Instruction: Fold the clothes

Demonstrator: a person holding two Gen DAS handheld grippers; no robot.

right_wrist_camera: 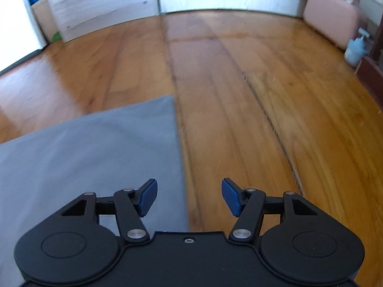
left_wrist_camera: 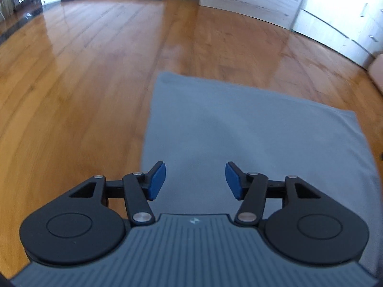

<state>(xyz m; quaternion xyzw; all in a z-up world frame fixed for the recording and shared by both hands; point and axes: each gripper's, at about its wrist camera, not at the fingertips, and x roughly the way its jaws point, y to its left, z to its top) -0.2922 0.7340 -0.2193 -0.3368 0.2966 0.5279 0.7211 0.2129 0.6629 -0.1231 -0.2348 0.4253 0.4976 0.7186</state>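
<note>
Left fingers (left_wrist_camera: pixel 195 180): spread apart, blue pads (left_wrist_camera: pixel 156 179) facing each other across a clear gap, nothing gripped. They hang above the grey garment (left_wrist_camera: pixel 251 131), not touching it. The cloth lies flat on the wooden floor (left_wrist_camera: pixel 71 83), folded to a rough rectangle. It fills the space between and beyond my left fingers and runs off to their right; its left edge falls just under the left pad, its far left corner well ahead of the tips.

Right fingers (right_wrist_camera: pixel 189 197): also parted wide, empty. The garment (right_wrist_camera: pixel 83 155) sits under and ahead of the left pad (right_wrist_camera: pixel 148 197) only; its right edge passes between the two pads, so the right pad hangs over bare floor (right_wrist_camera: pixel 239 95).

Ahead of the right fingers, well apart: pale cabinet fronts (right_wrist_camera: pixel 100 2), a pink case (right_wrist_camera: pixel 332 19) against the wall at far right, a small pale blue pump bottle (right_wrist_camera: pixel 356 47) just beside it. Both views slightly blurred.
</note>
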